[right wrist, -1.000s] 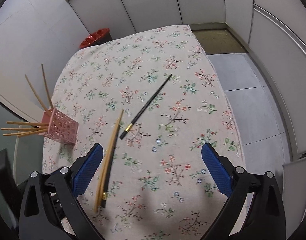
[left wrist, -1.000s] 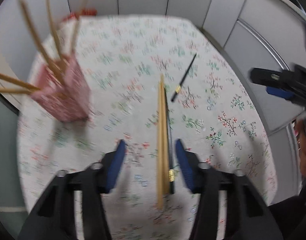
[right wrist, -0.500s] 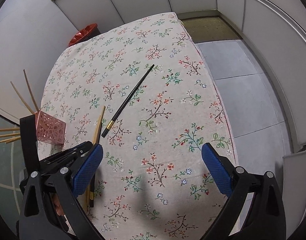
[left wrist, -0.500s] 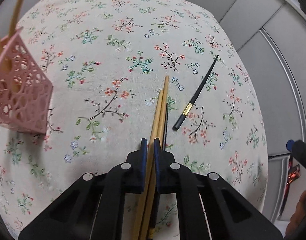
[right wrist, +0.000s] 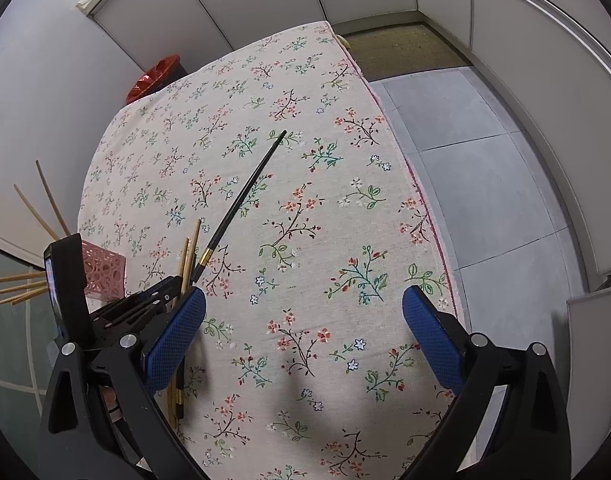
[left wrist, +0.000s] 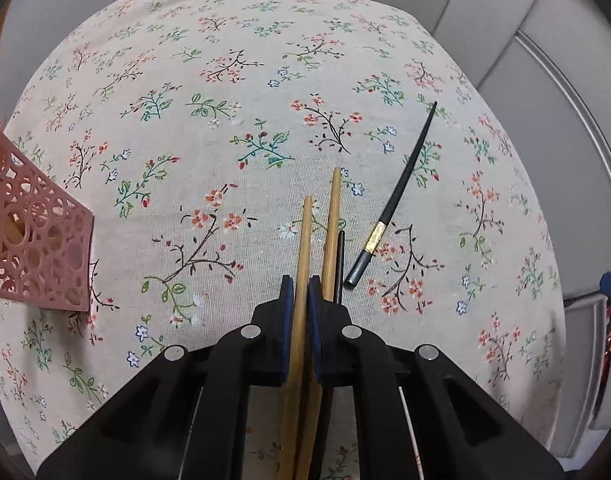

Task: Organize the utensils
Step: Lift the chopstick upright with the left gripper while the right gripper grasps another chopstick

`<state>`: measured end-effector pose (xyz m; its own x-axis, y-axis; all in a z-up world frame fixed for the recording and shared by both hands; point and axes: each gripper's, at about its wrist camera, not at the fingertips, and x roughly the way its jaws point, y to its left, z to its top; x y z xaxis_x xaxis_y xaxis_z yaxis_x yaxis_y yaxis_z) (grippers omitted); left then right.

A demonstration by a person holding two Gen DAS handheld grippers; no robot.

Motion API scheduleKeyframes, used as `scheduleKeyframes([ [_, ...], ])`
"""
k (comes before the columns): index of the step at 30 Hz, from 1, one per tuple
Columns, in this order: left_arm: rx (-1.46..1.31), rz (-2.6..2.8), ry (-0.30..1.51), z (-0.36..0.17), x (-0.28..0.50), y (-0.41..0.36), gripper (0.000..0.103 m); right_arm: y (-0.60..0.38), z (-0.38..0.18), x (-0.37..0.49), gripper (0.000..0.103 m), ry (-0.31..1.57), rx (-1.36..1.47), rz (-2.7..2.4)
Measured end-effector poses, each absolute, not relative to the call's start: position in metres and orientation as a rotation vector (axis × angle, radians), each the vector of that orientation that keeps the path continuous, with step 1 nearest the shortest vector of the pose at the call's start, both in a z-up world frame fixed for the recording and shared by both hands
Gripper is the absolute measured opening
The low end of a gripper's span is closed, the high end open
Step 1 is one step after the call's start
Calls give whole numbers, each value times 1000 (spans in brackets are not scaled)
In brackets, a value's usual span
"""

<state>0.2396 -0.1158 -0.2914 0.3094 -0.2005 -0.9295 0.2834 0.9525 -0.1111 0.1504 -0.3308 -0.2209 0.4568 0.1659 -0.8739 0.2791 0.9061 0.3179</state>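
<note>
We find no brand, label or readable writing on anything here.

Our left gripper (left wrist: 301,292) has its blue-padded jaws pressed onto one light wooden chopstick (left wrist: 304,248), which runs forward between them with its tip raised a little above the floral-print tablecloth (left wrist: 225,92). Just to its right a second light wooden chopstick (left wrist: 331,232) lies on the cloth, and touching that one's right side is a short stretch of a dark chopstick (left wrist: 339,264), most of it hidden under the gripper. Farther right, apart from this bundle, a black chopstick with a gold band (left wrist: 397,196) lies at a slant, its thin tip pointing away to the right. That makes four chopsticks on or over the cloth: two wooden, two dark.

Our right gripper (right wrist: 303,322) hangs with its blue pads spread wide and nothing between them.

The pink perforated plastic holder (right wrist: 105,270) stands near the table's left edge; in the right wrist view we count five wooden sticks (right wrist: 17,288) fanning out of it.

The middle and far half of the cloth is bare. The table's right edge drops to a grey tiled floor (right wrist: 485,168), and a red bin (right wrist: 155,78) stands beyond the far left corner.
</note>
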Motion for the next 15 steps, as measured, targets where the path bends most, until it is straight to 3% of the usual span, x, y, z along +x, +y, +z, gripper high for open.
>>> scheduleKeyframes([
  [15, 57, -440, 1026, -205, 167, -87, 6, -300, -224, 158, 95, 1126, 431, -41],
])
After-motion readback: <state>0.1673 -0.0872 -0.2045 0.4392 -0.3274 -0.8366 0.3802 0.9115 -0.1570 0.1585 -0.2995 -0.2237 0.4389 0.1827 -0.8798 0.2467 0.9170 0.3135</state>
